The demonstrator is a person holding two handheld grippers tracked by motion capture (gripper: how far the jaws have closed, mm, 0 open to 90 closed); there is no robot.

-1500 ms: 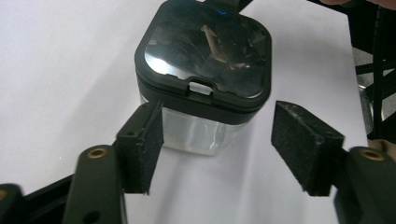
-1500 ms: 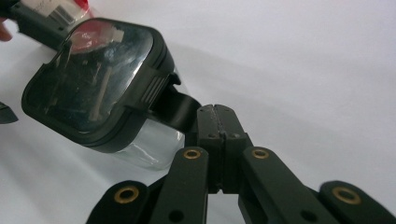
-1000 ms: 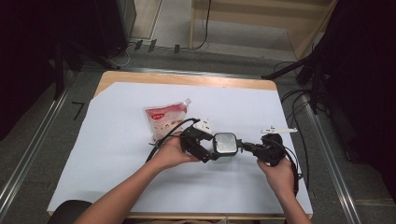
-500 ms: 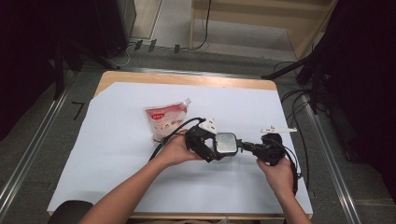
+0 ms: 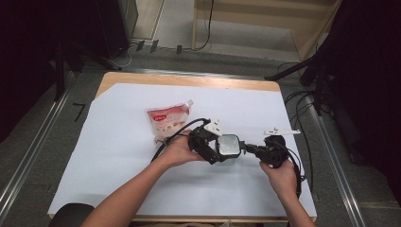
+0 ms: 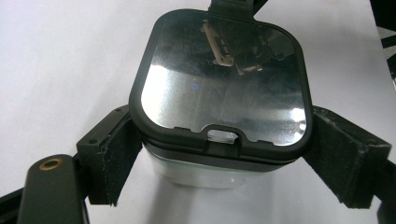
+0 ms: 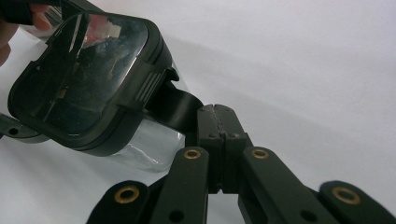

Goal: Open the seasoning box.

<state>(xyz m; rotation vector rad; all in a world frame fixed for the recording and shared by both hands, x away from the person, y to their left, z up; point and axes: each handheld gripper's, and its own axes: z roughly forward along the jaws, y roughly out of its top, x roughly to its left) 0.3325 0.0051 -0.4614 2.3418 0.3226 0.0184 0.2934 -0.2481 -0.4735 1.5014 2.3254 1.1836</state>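
A small clear container (image 5: 229, 145) with a black-rimmed, shiny lid (image 6: 219, 79) is held just above the white table near its middle. My left gripper (image 5: 223, 151) is shut on the container's body, its pads (image 6: 119, 158) pressing on both sides. My right gripper (image 5: 247, 147) comes in from the right, shut on the black tab (image 7: 176, 105) that sticks out from the lid's latch. In the right gripper view the jaws (image 7: 215, 116) meet flat on that tab, with the container (image 7: 84, 74) tilted at upper left.
A white and red pouch with a spout (image 5: 168, 119) lies flat behind the left hand. White paper (image 5: 118, 142) covers the wooden table. Cables trail from both grippers, with more on the floor at the right (image 5: 302, 99).
The left hand and its gripper have edged slightly to the right. The container and the right gripper stay where they were.
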